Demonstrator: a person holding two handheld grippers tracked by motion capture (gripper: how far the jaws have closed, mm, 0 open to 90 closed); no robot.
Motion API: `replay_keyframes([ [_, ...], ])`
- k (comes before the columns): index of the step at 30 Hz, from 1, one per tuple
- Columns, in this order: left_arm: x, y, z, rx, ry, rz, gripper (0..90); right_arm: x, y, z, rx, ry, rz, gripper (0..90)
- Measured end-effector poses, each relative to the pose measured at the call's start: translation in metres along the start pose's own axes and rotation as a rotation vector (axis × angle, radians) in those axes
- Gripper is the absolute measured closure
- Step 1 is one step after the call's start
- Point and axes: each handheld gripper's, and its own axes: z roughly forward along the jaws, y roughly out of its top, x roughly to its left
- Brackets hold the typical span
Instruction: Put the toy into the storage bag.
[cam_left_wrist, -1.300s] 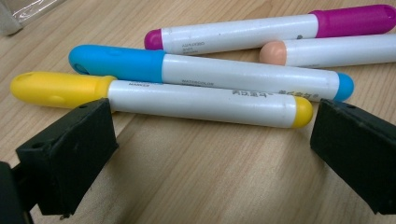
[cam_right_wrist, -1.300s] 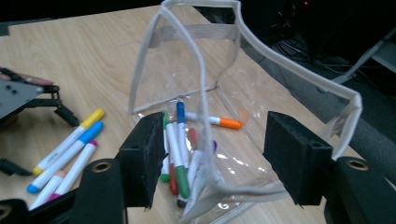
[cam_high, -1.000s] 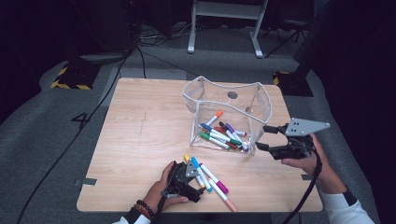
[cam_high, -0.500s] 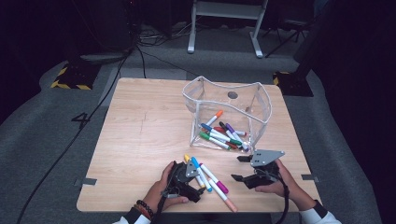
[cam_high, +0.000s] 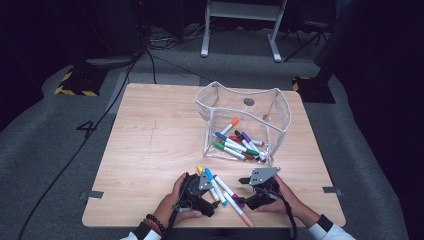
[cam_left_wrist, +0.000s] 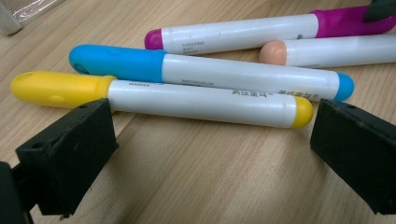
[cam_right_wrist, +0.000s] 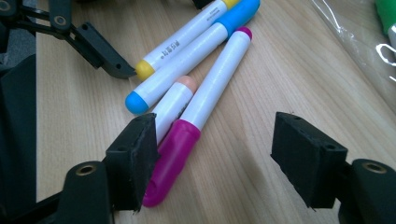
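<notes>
So both claws are down at the near edge of the desk (cam_high: 150, 130), parked on either side of a little fan of four markers lying flat on the wood. The left claw (cam_high: 200, 192) is spread wide and holding nothing. In the left gripper view the yellow marker (cam_left_wrist: 177, 98) lies crosswise just past its two pads, not pinched, with the blue marker (cam_left_wrist: 210, 72) right behind it and touching along its length.

The right claw (cam_right_wrist: 215, 154) is also wide, and its jaws have just been opening a bit more. In the right gripper view the magenta marker (cam_right_wrist: 201, 112) has its capped end sitting between the jaws, up against the left-hand pad, but the other pad stands well clear of it, so it's not gripped. The peach-tipped marker (cam_right_wrist: 175, 105) lies right beside the magenta one, partly tucked behind that same pad. Farther up you can see the left claw's black tip by the yellow marker's end.

Farther back, toward the right side of the desk, stands a clear plastic pouch (cam_high: 280, 107), open at the top, with a bunch of other coloured markers (cam_high: 235, 145) lying in the bottom of it. The pouch is near the loose four but not touching them.
</notes>
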Motion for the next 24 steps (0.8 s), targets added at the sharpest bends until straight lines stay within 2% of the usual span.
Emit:
replay_keyframes([
  [4, 0.000, 0.000, 0.000, 0.000, 0.000, 0.000, 0.5, 0.000, -0.001, 0.004, 0.008, 0.005, 0.005, 32.3],
  [7, 0.000, 0.000, 0.000, 0.000, 0.000, 0.000, 0.5, 0.002, 0.000, 0.005, 0.021, -0.018, -0.018, 33.5],
  [11, 0.000, 0.000, 0.000, 0.000, 0.000, 0.000, 0.5, -0.001, -0.001, 0.006, 0.031, -0.026, -0.010, 35.8],
  [15, 0.000, 0.000, 0.000, 0.000, 0.000, 0.000, 0.5, -0.008, -0.005, 0.007, 0.030, -0.046, 0.020, 48.7],
  [17, 0.000, 0.000, 0.000, 0.000, 0.000, 0.000, 0.4, -0.012, -0.007, 0.004, 0.023, -0.055, 0.022, 60.7],
  [20, 0.000, 0.000, 0.000, -0.001, 0.000, 0.000, 0.5, -0.020, -0.012, -0.001, 0.012, -0.070, 0.039, 73.2],
  [24, 0.000, 0.000, 0.000, -0.001, 0.000, 0.000, 0.5, -0.031, -0.020, -0.009, 0.010, -0.096, 0.066, 74.4],
])
